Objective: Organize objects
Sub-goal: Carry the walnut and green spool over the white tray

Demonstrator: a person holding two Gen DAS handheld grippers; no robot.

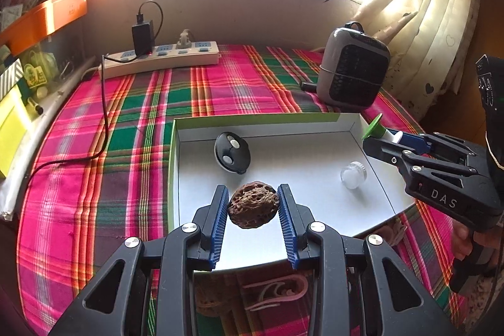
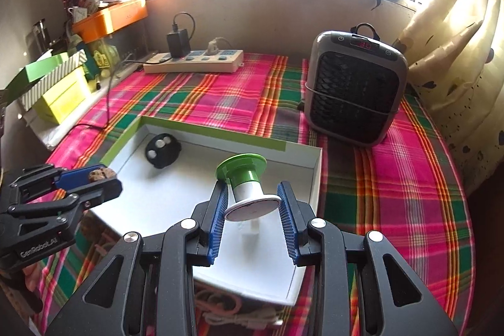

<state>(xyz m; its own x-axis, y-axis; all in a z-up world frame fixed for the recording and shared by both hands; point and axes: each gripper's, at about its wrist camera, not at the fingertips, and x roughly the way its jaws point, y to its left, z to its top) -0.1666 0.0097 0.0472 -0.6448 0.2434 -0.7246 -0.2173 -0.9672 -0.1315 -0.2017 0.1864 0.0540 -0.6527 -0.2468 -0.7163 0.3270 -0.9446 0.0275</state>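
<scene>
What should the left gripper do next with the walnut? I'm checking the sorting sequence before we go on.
Probably lower it a little and open. The left gripper holds the walnut over the white box, where a black remote and a small jar already lie. The floor under it looks bare, so setting it there seems safe.
</scene>
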